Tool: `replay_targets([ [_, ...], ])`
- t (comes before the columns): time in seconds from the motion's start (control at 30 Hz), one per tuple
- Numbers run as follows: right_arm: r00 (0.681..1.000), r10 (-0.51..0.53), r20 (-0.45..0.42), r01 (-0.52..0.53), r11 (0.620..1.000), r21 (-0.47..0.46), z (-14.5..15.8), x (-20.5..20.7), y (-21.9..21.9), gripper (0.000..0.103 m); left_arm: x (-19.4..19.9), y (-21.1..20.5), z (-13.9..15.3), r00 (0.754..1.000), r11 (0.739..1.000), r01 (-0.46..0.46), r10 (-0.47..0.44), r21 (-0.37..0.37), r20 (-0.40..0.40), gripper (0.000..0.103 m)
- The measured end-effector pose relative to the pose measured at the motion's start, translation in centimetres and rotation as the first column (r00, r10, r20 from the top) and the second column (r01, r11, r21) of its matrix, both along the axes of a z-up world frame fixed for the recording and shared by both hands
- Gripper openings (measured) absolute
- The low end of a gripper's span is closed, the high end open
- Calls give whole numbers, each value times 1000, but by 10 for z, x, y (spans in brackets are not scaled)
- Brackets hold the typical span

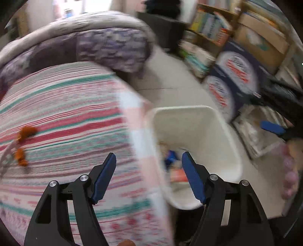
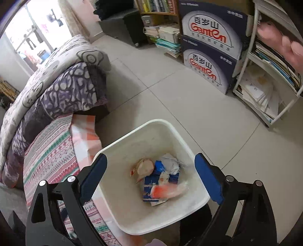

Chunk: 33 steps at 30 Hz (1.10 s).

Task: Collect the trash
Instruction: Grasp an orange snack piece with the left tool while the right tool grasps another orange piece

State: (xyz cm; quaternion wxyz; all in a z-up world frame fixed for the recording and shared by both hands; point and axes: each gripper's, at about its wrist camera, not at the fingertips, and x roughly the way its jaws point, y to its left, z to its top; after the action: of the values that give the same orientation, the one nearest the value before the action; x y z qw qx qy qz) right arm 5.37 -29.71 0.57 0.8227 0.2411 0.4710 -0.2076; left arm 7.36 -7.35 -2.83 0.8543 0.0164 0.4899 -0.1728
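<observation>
A white trash bin (image 2: 132, 213) stands on the floor beside the bed. It holds several pieces of trash: a blue carton (image 2: 151, 185), crumpled white paper (image 2: 171, 162), a pink-orange wrapper (image 2: 168, 190) and a pale wrapper (image 2: 144, 166). My right gripper (image 2: 150, 179) is open and empty above the bin. My left gripper (image 1: 149, 176) is open and empty over the bed's edge, next to the bin (image 1: 214, 130). Orange scraps (image 1: 27, 132) lie on the striped bedsheet (image 1: 66, 117) at the left. The right gripper's blue finger (image 1: 272, 127) shows at the right of the blurred left wrist view.
A folded purple quilt (image 2: 72, 90) lies on the bed. Two stacked blue Ganten boxes (image 2: 210, 47), a white shelf of papers (image 2: 265, 90) and a bookshelf (image 2: 159, 11) line the far wall. Tiled floor (image 2: 170, 90) lies between the bed and the boxes.
</observation>
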Motion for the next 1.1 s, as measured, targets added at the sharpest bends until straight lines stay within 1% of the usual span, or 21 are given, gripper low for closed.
replay_targets([
  [0.07,1000,22,-8,-22,1000,-2,-2,4,10,90,7,17,0,996,994,-88,87,63,19,70],
  [0.1,999,39,-13,-39,999,0,-3,7,17,90,12,30,-1,988,982,-155,153,108,27,71],
  [0.13,998,55,-18,-55,998,1,-5,9,24,90,14,40,-2,980,971,-200,198,133,29,71],
  [0.17,997,68,-23,-68,998,0,-6,11,29,90,18,55,-3,965,951,-263,261,161,32,70],
  [0.2,996,88,-31,-89,996,-6,-8,15,38,91,22,68,-5,948,931,-316,315,181,37,71],
  [0.27,993,113,-42,-114,993,-16,-11,19,49,91,31,103,-8,894,866,-446,445,226,61,70],
  [0.33,990,133,-46,-134,991,-23,-12,23,60,91,42,134,-15,845,818,-526,533,232,37,70],
  [0.37,989,143,-41,-144,989,-26,-12,25,66,91,48,149,-20,822,799,-555,570,231,6,70],
  [0.4,988,151,-34,-152,988,-29,-11,27,70,91,50,159,-24,807,787,-572,590,231,-13,70],
  [0.43,987,159,-26,-160,987,-35,-10,28,75,91,54,172,-31,785,770,-594,618,234,-38,70],
  [0.47,986,168,-21,-169,985,-44,-9,30,79,91,55,177,-35,775,761,-603,630,239,-50,70],
  [0.53,982,188,-16,-189,980,-65,-8,34,91,91,59,188,-44,764,759,-606,639,239,-90,67],
  [0.63,974,225,-21,-226,971,-76,-11,41,107,91,63,196,-59,762,775,-595,628,213,-158,52],
  [0.67,971,236,-22,-237,968,-79,-12,43,112,91,66,199,-64,766,782,-587,620,209,-167,40],
  [0.7,968,251,-22,-252,964,-81,-13,45,118,91,67,201,-66,773,791,-577,609,205,-175,32],
  [0.73,964,267,-21,-268,960,-85,-14,46,124,91,68,203,-67,783,800,-567,598,198,-175,29],
  [0.8,951,308,-17,-308,946,-105,-14,49,139,91,66,209,-66,799,814,-552,579,181,-162,18],
  [0.9,923,386,-13,-382,909,-166,-15,52,163,91,60,228,-59,801,815,-558,578,154,-159,14],
  [0.97,900,435,-20,-431,883,-186,-19,58,178,91,52,242,-42,807,818,-560,574,133,-139,13],
  [1.07,844,536,-38,-532,824,-196,-28,72,212,90,38,264,-8,818,822,-560,569,104,-90,13],
  [1.1,800,600,-28,-591,779,-211,-31,76,235,90,34,272,1,819,822,-561,568,96,-76,13],
])
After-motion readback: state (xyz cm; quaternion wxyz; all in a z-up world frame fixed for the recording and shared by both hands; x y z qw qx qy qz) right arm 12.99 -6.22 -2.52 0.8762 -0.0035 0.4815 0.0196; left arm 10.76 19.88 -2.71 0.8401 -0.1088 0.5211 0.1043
